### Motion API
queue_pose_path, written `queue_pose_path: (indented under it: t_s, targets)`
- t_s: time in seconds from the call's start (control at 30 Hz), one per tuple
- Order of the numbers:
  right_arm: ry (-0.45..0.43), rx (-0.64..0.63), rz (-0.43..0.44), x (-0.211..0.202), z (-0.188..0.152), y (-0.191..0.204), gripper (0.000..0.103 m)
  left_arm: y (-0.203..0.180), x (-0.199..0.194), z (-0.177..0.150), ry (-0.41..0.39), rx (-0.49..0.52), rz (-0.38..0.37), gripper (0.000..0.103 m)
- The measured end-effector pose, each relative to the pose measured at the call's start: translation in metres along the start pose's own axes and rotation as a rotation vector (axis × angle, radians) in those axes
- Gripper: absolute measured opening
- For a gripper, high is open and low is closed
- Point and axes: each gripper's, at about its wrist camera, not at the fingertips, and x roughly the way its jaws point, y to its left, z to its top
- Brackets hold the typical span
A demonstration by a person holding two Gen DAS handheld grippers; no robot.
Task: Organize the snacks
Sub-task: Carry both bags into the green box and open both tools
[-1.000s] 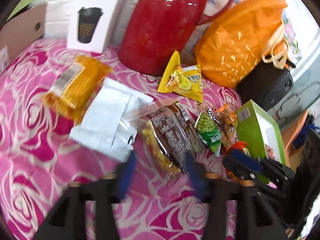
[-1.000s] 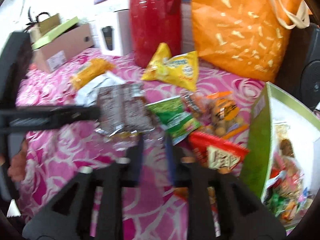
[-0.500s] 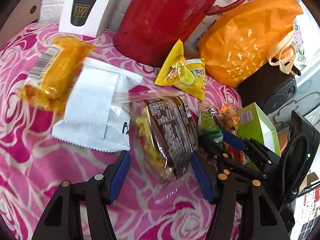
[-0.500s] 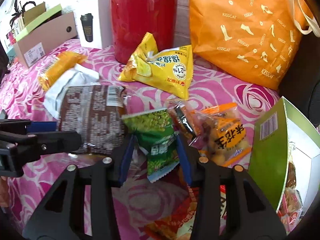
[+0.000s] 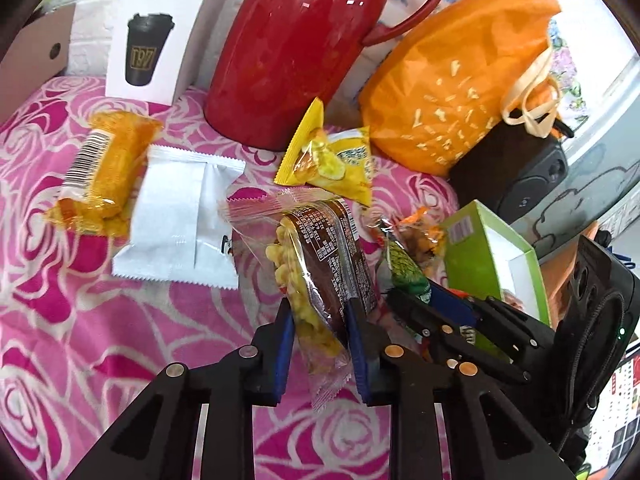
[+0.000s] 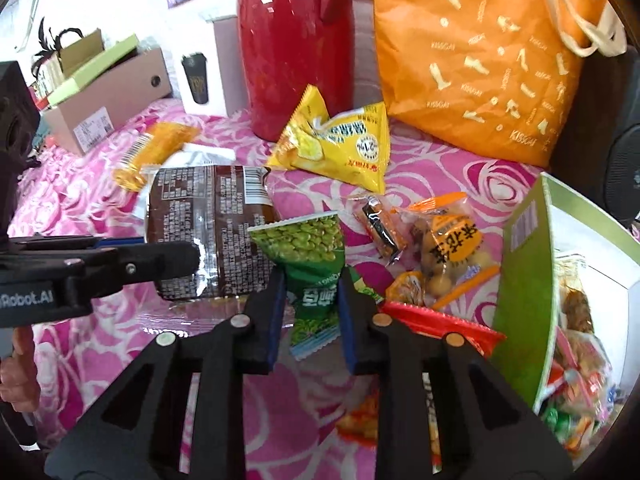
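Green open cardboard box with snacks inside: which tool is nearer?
Right. The right tool, shut on the green pea packet, sits just left of the green open cardboard box. The left tool, gripping the brown snack packet, is farther left.

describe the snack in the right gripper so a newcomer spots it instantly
Start at the tall red jug at the back of the pink rose cloth, then come forward past the yellow chip bag. The right hand-held gripper pinches a green pea packet, the only green wrapper, printed with peas.
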Motion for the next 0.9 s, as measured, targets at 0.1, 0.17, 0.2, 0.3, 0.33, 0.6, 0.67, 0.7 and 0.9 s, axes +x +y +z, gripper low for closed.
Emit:
queue_pose_path:
  t_s: [0.1, 0.17, 0.2, 0.3, 0.33, 0.6, 0.67, 0.7, 0.9]
  targets:
    - [-0.045, 0.017, 0.012, -0.023, -0.001, 0.001, 0.026, -0.008, -0.019, -0.005, -0.026, 0.017, 0.001, 0.023]
    - [-0.085, 0.029, 0.010, -0.043, -0.001, 0.000, 0.026, -0.017, -0.034, -0.007, -0.054, 0.035, -0.005, 0.023]
    - [-0.103, 0.033, 0.009, -0.051, -0.002, -0.001, 0.026, -0.020, -0.041, -0.008, -0.065, 0.043, -0.007, 0.023]
    - [-0.155, 0.049, -0.002, -0.075, -0.003, -0.004, 0.026, -0.038, -0.059, -0.007, -0.100, 0.076, -0.026, 0.023]
    - [-0.170, 0.058, -0.008, -0.083, -0.005, -0.008, 0.026, -0.045, -0.063, -0.006, -0.109, 0.090, -0.034, 0.023]
    - [-0.245, 0.187, -0.120, -0.135, -0.037, -0.065, 0.026, -0.128, -0.060, 0.008, -0.120, 0.248, -0.110, 0.023]
    - [-0.249, 0.236, -0.161, -0.145, -0.051, -0.087, 0.026, -0.152, -0.047, 0.010, -0.098, 0.286, -0.135, 0.023]
    - [-0.250, 0.263, -0.183, -0.149, -0.058, -0.099, 0.026, -0.161, -0.041, 0.010, -0.086, 0.296, -0.145, 0.023]
    - [-0.226, 0.417, -0.320, -0.167, -0.103, -0.173, 0.026, -0.225, 0.011, 0.012, -0.002, 0.367, -0.227, 0.023]
